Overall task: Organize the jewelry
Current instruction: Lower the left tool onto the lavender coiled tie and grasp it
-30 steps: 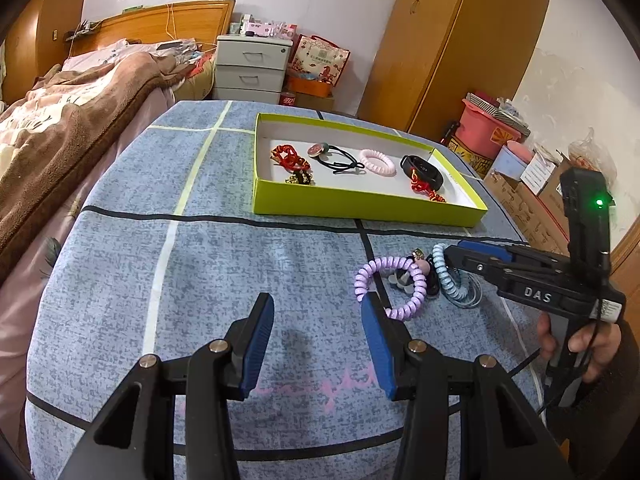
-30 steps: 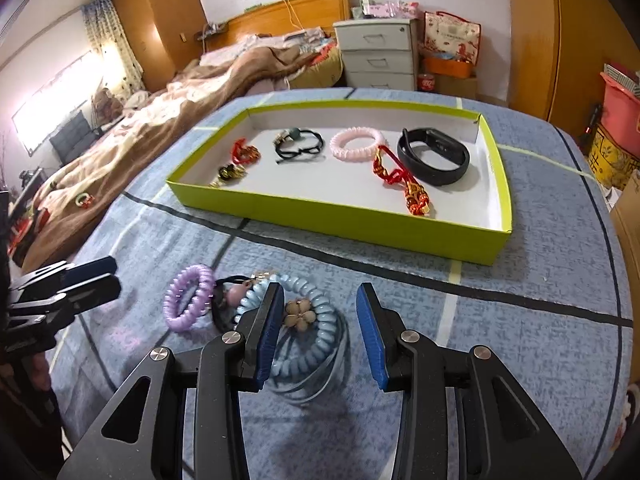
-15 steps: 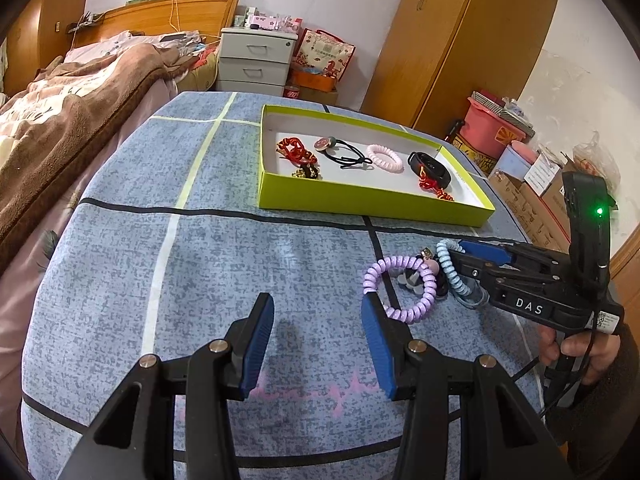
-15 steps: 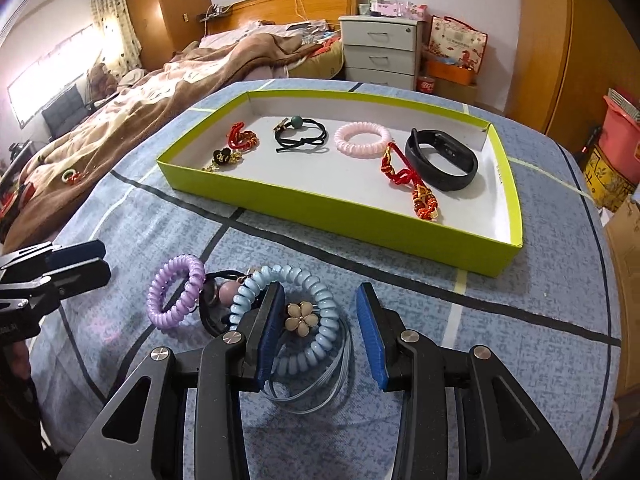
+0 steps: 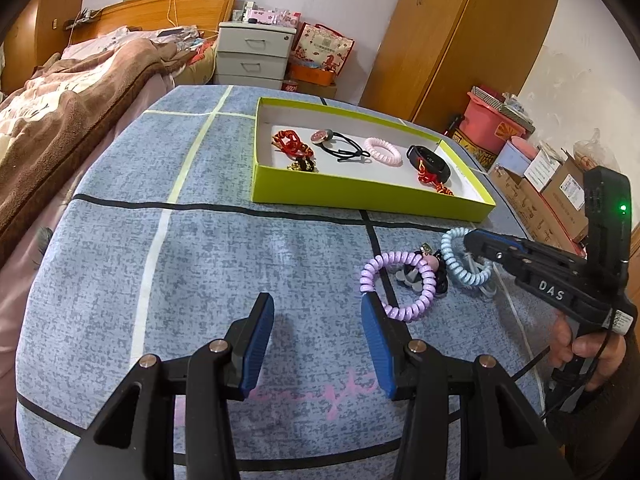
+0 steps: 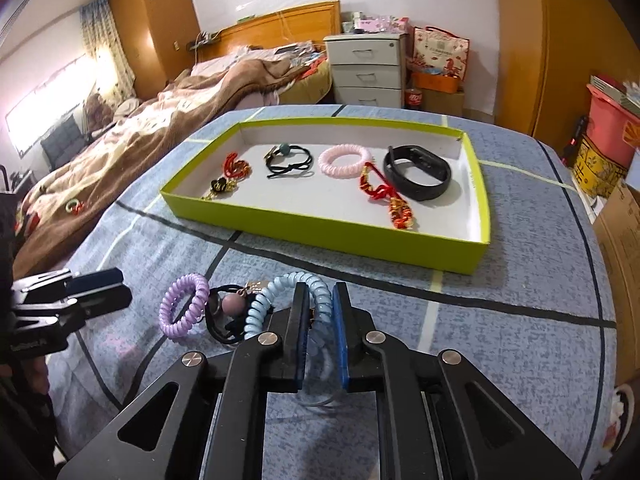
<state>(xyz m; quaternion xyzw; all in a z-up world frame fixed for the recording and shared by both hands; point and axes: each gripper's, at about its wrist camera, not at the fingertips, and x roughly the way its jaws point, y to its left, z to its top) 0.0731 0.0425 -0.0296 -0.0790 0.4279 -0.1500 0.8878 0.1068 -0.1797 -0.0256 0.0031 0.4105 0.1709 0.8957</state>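
A light blue coil hair tie [image 6: 280, 288] lies on the blue tablecloth beside a purple coil tie [image 6: 182, 306] and a black tie with a pink bead [image 6: 229, 306]. My right gripper [image 6: 320, 304] is shut on the blue coil's right side; it also shows in the left wrist view [image 5: 476, 240]. My left gripper [image 5: 318, 320] is open and empty, just left of the purple coil [image 5: 396, 286]. A lime-green tray [image 6: 320, 226] further back holds red bracelets, a black tie, a pink coil [image 6: 345, 160] and a black band [image 6: 418, 172].
A bed with a brown blanket [image 5: 60, 112] runs along the table's left side. White drawers [image 6: 366, 70], a wooden wardrobe [image 5: 460, 32] and boxes [image 5: 552, 188] stand beyond the table. The tablecloth [image 5: 200, 264] reaches the table's edges.
My right gripper has shut on the blue coil tie, which was between its open fingers before. My left gripper has stayed open and drifted slightly.
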